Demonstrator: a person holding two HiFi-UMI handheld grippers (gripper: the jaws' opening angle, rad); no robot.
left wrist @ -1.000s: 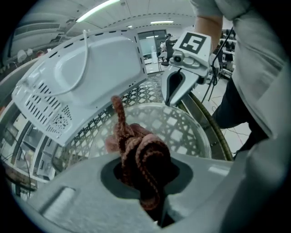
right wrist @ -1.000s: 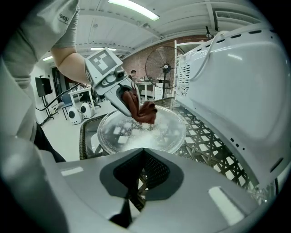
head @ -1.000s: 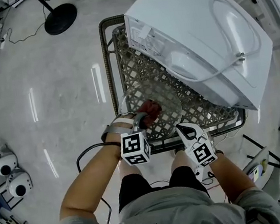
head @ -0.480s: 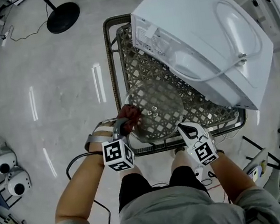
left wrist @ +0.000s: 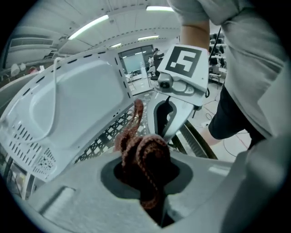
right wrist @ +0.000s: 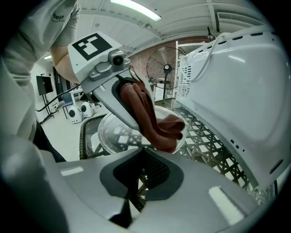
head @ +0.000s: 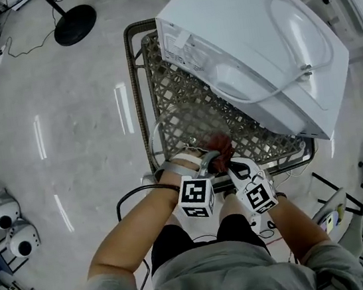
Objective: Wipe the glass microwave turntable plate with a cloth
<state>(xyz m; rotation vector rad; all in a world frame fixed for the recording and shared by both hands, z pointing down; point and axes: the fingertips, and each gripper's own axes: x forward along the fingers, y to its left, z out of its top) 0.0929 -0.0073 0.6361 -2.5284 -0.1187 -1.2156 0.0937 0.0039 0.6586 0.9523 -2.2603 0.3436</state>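
Left gripper pinches cloth — right gripper, plate rim.

Round clear glass plate, crumpled reddish-brown cloth bunched at its rim

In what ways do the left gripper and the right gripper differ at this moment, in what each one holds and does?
The left gripper is shut on a reddish-brown cloth; the right gripper is shut on the rim of the glass plate. The left gripper brings its cloth against the plate, while the right gripper only holds the plate by its edge above the lattice table. Both have their jaws closed, and both carry a marker cube.
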